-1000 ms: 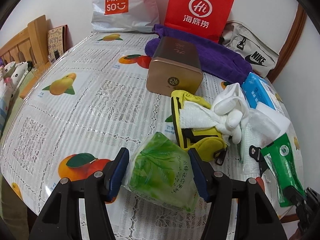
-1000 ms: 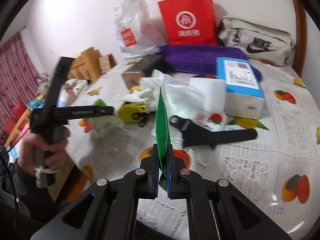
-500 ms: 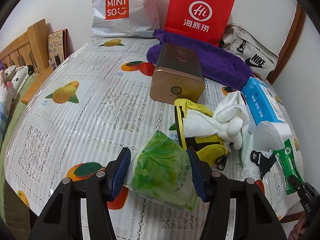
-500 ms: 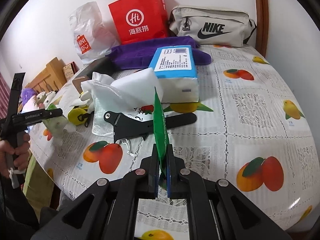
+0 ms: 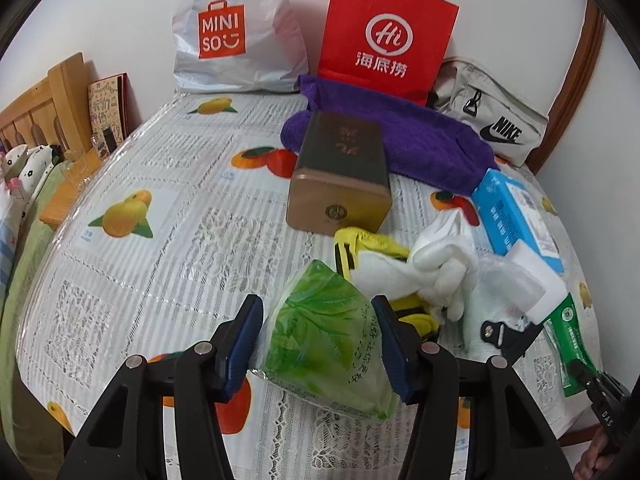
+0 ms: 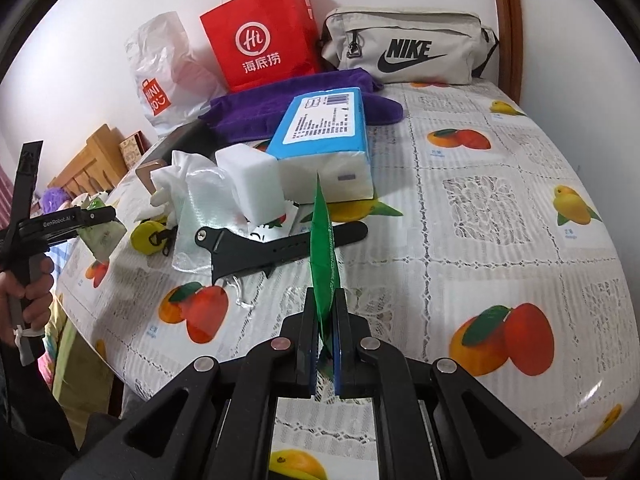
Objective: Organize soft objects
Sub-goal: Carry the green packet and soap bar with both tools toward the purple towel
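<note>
Tissue pack — crumpled, leaf-green, perhaps squeezed — between left gripper pads.

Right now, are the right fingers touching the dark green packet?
Touching. The right wrist view shows the right gripper shut on the dark green packet, which stands edge-on between the fingers with no gap at either side.

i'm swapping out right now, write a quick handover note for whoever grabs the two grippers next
Left gripper: holds a light green tissue pack between its pads, lifted off the table.
Right gripper: shut on a flat dark green packet, edge up, above the table.
Still on the table in a loose pile: white cloth, yellow pouch, blue tissue pack, purple towel, beside a gold box and a black clip.
Done: two soft packs picked up.
Left: set both down somewhere tidy, then sort the pile.
</note>
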Demonstrator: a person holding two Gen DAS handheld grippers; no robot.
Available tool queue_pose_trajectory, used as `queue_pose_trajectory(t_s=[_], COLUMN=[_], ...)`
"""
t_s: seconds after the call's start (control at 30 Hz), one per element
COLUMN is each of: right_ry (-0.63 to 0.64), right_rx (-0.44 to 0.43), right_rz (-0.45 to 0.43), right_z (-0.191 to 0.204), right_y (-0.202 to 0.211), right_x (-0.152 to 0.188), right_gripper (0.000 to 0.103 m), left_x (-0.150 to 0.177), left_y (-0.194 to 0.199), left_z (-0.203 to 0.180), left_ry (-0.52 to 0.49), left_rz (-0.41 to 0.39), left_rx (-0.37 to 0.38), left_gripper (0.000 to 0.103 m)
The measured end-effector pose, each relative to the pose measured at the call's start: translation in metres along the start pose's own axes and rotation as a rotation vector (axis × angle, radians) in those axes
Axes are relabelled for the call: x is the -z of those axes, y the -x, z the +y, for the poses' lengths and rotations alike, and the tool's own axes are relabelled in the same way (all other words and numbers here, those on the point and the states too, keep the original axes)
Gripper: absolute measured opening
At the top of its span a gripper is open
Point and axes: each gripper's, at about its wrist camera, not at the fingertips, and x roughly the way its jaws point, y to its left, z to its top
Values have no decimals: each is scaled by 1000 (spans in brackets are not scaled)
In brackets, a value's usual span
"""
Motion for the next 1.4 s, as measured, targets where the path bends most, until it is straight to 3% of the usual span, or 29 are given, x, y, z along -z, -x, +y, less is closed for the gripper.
queue_pose_trajectory(t_s=[0.37, 0.7, 1.03, 1.4], right_ry=[11, 57, 76, 60], right_rx=[-37, -40, -47, -55], right_rz=[-87, -123, -158, -143], right_z=[3, 16, 27, 27], right_y=[26, 24, -2, -50], right_x=[-32, -87, -143, -194], right_gripper=[5, 5, 5, 5], left_x=[-26, -67, -109, -141], left_y=[19, 26, 19, -15], left_z=[-9, -14, -16, -9], left_ry=[-12, -9, -13, 0], left_rz=[-53, -86, -106, -69], left_rx=[5, -13, -22, -27], left_gripper=[53, 53, 53, 53])
